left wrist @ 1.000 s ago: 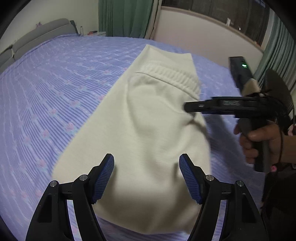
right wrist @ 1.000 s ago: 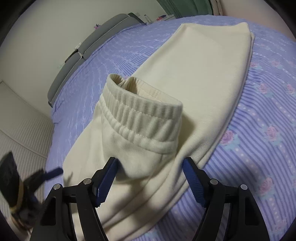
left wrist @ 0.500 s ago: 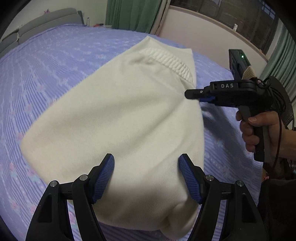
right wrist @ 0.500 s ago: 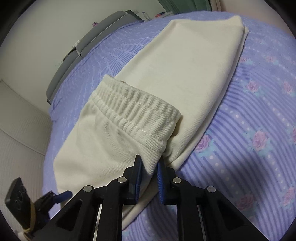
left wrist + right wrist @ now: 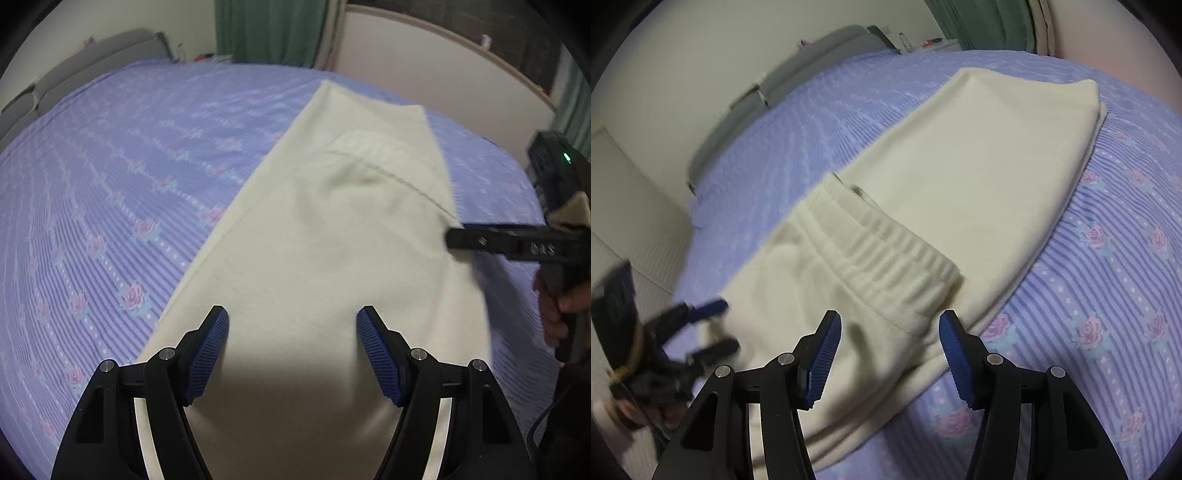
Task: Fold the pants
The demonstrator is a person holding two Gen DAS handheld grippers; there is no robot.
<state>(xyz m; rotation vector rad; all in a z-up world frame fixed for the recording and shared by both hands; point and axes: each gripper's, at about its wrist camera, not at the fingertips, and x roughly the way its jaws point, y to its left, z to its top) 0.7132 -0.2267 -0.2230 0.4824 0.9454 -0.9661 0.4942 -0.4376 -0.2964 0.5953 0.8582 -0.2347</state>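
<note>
Right wrist view showed the cream knit pants (image 5: 979,177) lying on the lilac flower-print bed (image 5: 1126,295), folded lengthwise, long axis running away from the right tool (image 5: 890,354) toward the far fold edge. Ribbed elastic waistband (image 5: 886,254) lay doubled back over the leg part, just ahead of this tool. Right tool's jaws were opening, released; cloth sat between and under the blue pads (image 5: 823,354), not pinched. Left wrist view had the left tool (image 5: 291,350) spread wide, empty, hovering above the near end of the same pants (image 5: 332,240), pads clear of the fabric as far as visible. Right tool (image 5: 517,243) appeared there at the pants' right edge, gripped by a hand (image 5: 561,310). Judged: right tool was nearer the waistband, left tool nearer the opposite end; next fold would go along that long axis.
</note>
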